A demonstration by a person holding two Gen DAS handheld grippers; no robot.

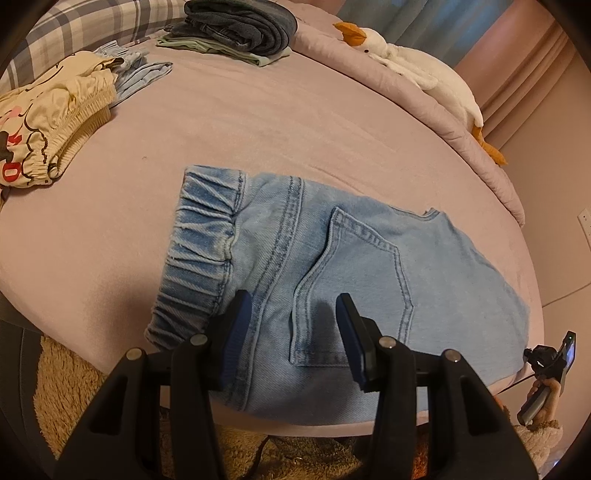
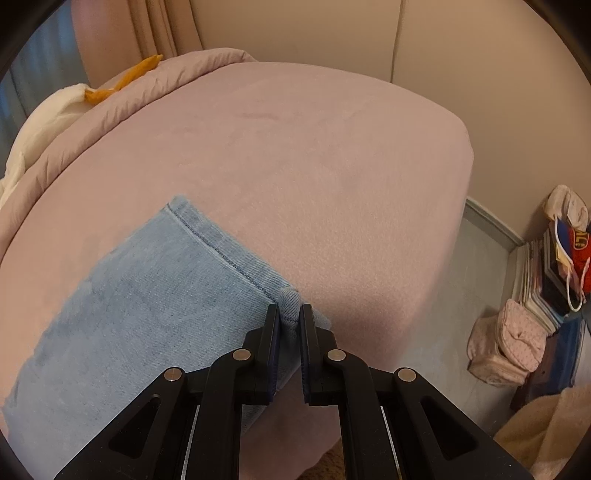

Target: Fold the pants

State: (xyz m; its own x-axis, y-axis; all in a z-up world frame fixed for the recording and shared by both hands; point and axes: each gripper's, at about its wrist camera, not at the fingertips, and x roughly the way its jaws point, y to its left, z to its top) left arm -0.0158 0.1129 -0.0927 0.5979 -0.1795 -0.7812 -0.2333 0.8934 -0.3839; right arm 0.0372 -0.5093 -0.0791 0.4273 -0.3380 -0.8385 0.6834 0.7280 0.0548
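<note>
1. The pants (image 1: 332,266), light blue denim, lie flat near the front edge of the bed (image 1: 258,122), already folded into a compact rectangle with the elastic waistband (image 1: 199,243) toward the left and the back pocket up.
2. The left gripper (image 1: 291,306) hovers over the pocket area with its jaws spread wide and nothing between them.
3. The right gripper (image 2: 288,314) has its jaws nearly closed on the hem corner of the pants, pinching a small bunch of denim at the right end.
4. Judging from this, the next fold carries that hem end over toward the waistband.
5. Risk: the pinch holds only the corner, so the rest of the hem may sag and the fold may land crooked.
6. Risk: the pinch may catch only the top layer, letting the lower layers stay behind and spread open.
7. Risk: with the left gripper not pressing down, the whole stack could drag along the bed, or slip off its near edge.
8. The folded clothes (image 1: 236,33) and the plush duck (image 1: 413,70) sit well apart, clear of the work.
</note>
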